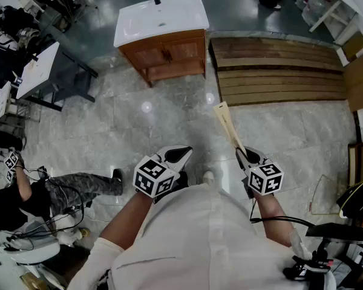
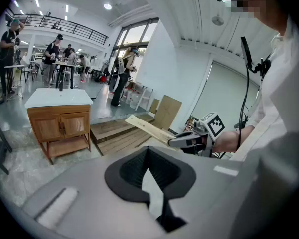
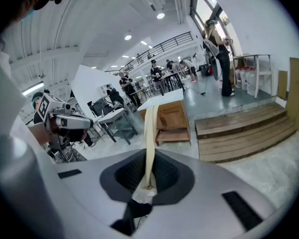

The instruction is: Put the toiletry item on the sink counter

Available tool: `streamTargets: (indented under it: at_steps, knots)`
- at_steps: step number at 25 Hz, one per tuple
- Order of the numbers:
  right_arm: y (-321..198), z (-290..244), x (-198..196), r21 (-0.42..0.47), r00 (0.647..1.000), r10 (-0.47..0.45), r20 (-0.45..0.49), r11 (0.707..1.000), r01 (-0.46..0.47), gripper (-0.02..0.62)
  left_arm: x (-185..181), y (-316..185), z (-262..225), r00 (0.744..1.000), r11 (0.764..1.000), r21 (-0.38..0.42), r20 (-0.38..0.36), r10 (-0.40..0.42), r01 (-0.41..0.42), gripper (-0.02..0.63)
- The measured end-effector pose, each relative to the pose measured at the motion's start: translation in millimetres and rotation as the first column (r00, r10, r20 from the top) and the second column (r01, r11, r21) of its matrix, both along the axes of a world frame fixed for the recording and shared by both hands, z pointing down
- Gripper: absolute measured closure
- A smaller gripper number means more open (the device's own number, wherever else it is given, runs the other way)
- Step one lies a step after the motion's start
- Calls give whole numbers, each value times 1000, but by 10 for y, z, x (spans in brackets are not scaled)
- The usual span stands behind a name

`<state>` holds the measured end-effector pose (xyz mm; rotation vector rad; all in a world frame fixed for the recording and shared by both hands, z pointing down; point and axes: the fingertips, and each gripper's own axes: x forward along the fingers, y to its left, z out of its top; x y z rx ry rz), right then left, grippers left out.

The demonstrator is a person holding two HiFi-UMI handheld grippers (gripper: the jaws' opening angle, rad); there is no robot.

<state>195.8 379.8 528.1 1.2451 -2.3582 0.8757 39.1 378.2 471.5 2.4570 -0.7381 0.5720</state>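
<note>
Jaws together, the left hand-held gripper (image 1: 183, 154) hung empty, well short of the sink worktop (image 1: 160, 17). The right hand-held gripper (image 1: 240, 154), equally short of it, clamped one end of the toiletry item (image 1: 228, 124), a thin flat packet. I judged it light and floppy, steadier gripped mid-length.

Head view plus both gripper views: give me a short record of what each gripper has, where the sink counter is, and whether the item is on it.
right gripper: shut on the flat beige packet, which sticks out past the jaws
left gripper: jaws together, nothing between them
sink counter: white top on a wooden cabinet, across the floor ahead of the person
item on counter: not yet
beside cabinet: wooden platform, at its right in the head view
</note>
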Motion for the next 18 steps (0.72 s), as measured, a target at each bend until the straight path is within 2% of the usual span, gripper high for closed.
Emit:
streamTargets:
  at_steps: [6,12,18]
  knots:
    - [-58,0,79,26,1000,-10,-12,1000,11,568,155,-19,-44,1000,999,32,-22,-5,6,600]
    - [-75,-2,43,29,1000,-30,-5,999,30,568,25,52,-8,998,998,27,-14,-61,61,600]
    - [-479,65,7,4,998,-55,-6,998,55,568,1,-243,66,995,996,-10,-19,-93,93,600]
